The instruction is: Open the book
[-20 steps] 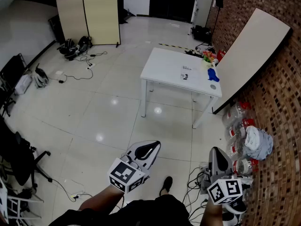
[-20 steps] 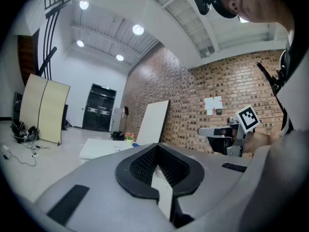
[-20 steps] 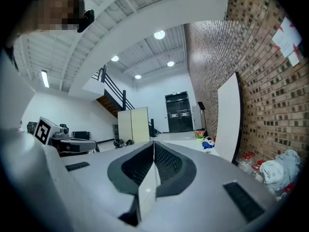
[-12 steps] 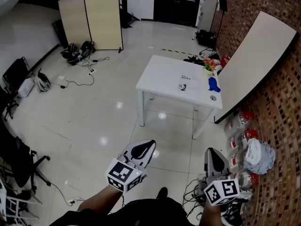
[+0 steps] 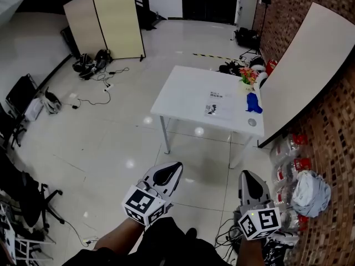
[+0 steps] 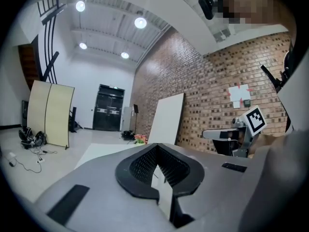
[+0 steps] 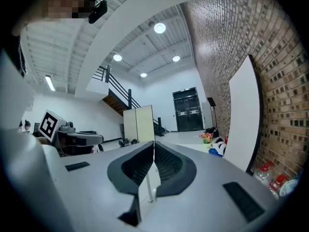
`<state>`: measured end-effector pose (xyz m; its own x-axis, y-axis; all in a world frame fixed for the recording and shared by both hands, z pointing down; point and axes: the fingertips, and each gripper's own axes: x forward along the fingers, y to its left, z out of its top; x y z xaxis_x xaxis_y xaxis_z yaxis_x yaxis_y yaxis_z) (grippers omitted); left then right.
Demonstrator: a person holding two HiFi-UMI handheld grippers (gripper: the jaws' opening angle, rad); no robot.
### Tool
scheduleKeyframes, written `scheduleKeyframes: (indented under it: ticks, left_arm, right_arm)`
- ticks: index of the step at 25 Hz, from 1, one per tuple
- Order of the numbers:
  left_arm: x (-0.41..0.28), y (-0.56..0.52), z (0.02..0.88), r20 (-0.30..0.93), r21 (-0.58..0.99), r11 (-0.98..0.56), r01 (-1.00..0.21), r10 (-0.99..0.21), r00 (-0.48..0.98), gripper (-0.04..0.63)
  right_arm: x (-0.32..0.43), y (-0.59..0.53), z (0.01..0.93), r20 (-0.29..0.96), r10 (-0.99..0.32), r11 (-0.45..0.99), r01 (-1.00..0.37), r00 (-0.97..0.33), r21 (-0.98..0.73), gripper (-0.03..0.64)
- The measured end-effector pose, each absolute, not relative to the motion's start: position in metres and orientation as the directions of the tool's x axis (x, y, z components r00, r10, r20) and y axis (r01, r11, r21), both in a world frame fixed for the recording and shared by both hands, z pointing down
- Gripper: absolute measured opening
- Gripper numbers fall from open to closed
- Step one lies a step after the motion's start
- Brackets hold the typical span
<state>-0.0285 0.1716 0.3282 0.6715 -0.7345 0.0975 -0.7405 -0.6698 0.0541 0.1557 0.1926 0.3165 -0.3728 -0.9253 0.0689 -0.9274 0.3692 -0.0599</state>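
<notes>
Across the floor, the book point(image 5: 217, 103) lies on the white desk point(image 5: 180, 93), well apart from me. My left gripper point(image 5: 175, 167) and right gripper point(image 5: 247, 177) hang low, jaws clenched on nothing.

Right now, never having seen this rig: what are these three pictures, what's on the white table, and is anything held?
No robot arm: a person holds a grey two-jaw gripper in each hand, the left gripper and the right gripper, each carrying a marker cube. The head view looks down from the person's head; the other two come from cameras riding on the grippers, looking along their jaws. Both pairs of jaws are together, holding nothing. Some way ahead stands a white rectangular table with a thin white printed book, a blue object and a small pot of flowers.
</notes>
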Motion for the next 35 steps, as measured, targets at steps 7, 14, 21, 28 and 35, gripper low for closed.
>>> scheduleKeyframes:
  ticks: [7,14,21,28,35]
  left_arm:
    - [-0.02,0.074,0.344,0.116,0.071,-0.7,-0.711,-0.702,0.703,-0.005]
    - [-0.017,-0.021,0.339,0.096,0.047,-0.77,-0.636,-0.63,0.77,-0.005]
    - [-0.007,-0.107,0.339,0.086,0.054,-0.778,-0.626,-0.621,0.779,-0.005]
    - [0.026,-0.187,0.347,0.102,0.056,-0.743,-0.667,-0.66,0.744,-0.005]
    - [0.061,-0.255,0.351,0.132,0.052,-0.711,-0.701,-0.691,0.71,-0.005]
  right_arm:
    - [0.164,0.099,0.331,0.095,-0.939,0.327,-0.944,-0.329,-0.037,0.002]
    - [0.155,0.006,0.333,0.113,-0.955,0.269,-0.962,-0.274,-0.055,0.002]
    - [0.166,-0.081,0.332,0.121,-0.96,0.248,-0.967,-0.253,-0.052,0.002]
    - [0.201,-0.168,0.342,0.124,-0.941,0.308,-0.949,-0.313,-0.064,0.002]
    - [0.24,-0.246,0.347,0.165,-0.913,0.365,-0.928,-0.372,-0.073,0.002]
